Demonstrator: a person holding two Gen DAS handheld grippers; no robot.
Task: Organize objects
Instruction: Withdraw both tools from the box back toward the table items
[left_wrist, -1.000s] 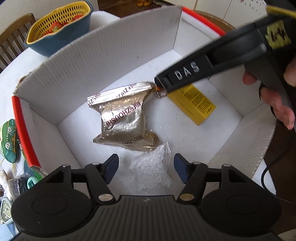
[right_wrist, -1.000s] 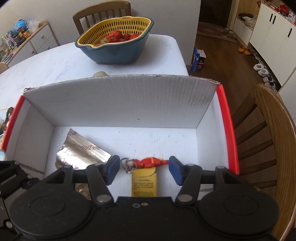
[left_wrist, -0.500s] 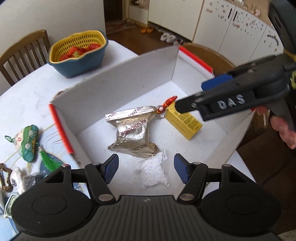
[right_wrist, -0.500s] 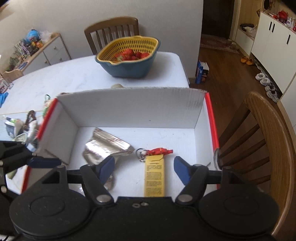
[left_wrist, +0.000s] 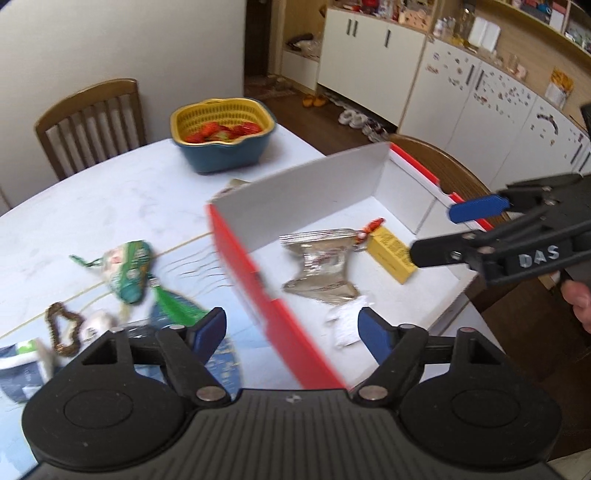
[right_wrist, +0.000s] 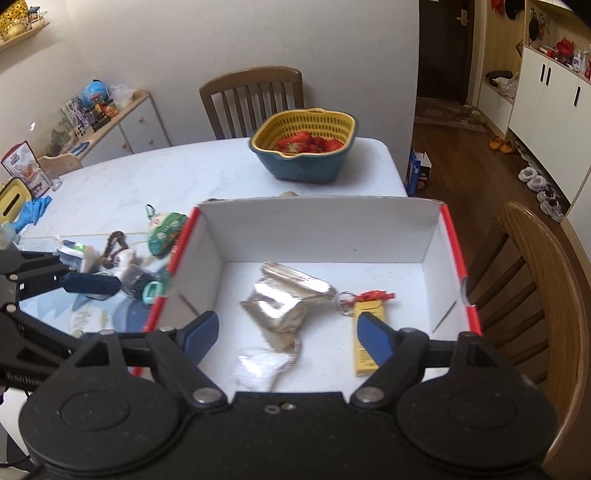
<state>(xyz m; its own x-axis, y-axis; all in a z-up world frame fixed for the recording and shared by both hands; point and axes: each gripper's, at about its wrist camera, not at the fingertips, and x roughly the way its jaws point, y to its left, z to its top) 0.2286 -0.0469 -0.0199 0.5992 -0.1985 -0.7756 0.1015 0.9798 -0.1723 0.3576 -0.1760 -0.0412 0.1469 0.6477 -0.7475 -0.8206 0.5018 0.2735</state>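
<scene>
- Right gripper (right_wrist: 286, 334): jaws have just been opening and now stand wide apart with nothing between them. A second ago it hung low over the red keychain (right_wrist: 373, 295) and the yellow packet (right_wrist: 365, 338); it is now raised and drawn back, clear of the box (right_wrist: 314, 225).
- Left gripper (left_wrist: 291, 328): jaws have likewise just been opening, apart and empty. It was low over the clear plastic bag (left_wrist: 345, 321) a second ago; it is now lifted, with the box's near-left red wall below it.
- Box contents: silver foil pouch (right_wrist: 284, 299) at mid-floor, clear bag in front of it, yellow packet at the right, keychain touching the packet's far end. All lie loose; neither claw touches them.
- Remaining outside, on the table (left_wrist: 122, 195) left of the box: green pouch with tassel (left_wrist: 129, 269), bead string (left_wrist: 62, 328), and a blurred cluster of small items nearer the camera.
- Judgement: the keychain and the clear bag appear delivered and released. The left gripper's view has swung toward the items on the table, so the next pick probably comes from there.
- The basket of strawberries (right_wrist: 304, 147) stands at the far side, well apart.
</scene>
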